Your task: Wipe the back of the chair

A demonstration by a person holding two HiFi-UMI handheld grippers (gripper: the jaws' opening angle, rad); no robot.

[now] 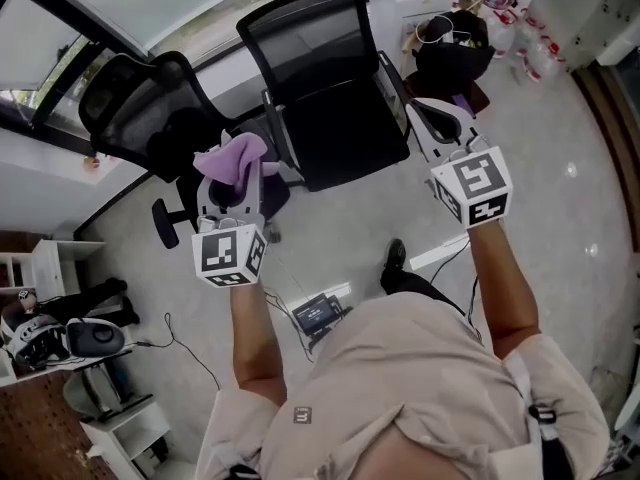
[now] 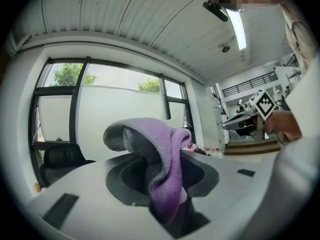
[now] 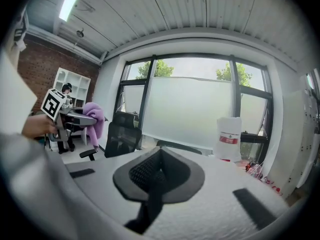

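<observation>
Overall: a person is seen from above, standing on a pale floor [image 1: 560,228] with a handheld gripper raised in each hand.
Left gripper [image 1: 232,196]: clenched on a purple cloth [image 1: 237,158]; in the left gripper view the cloth [image 2: 160,159] is pinched deep between the jaws, and its loose end is folded up and over them.
Right gripper [image 1: 440,118]: closed on itself, jaw pads pressed together with nothing between them, as shown in the right gripper view [image 3: 158,171].
Chair [image 1: 345,138]: a black mesh office chair is set on the floor toward the window-side edge, between the two grippers in the head view; its seat faces the person.
Chair back [image 1: 310,33]: upright, on the far side of the seat, apart from both the cloth and the grippers.
Right gripper's place: held just beside the chair's armrest [image 1: 395,83]; contact cannot be judged.
Second chair [image 1: 140,98]: another black chair is placed at the left, by the window, partly behind the cloth.
Other things: a black bag [image 1: 455,48] is seen near the far edge of the floor, and a small dark device [image 1: 318,313] lies by the person's feet.
</observation>
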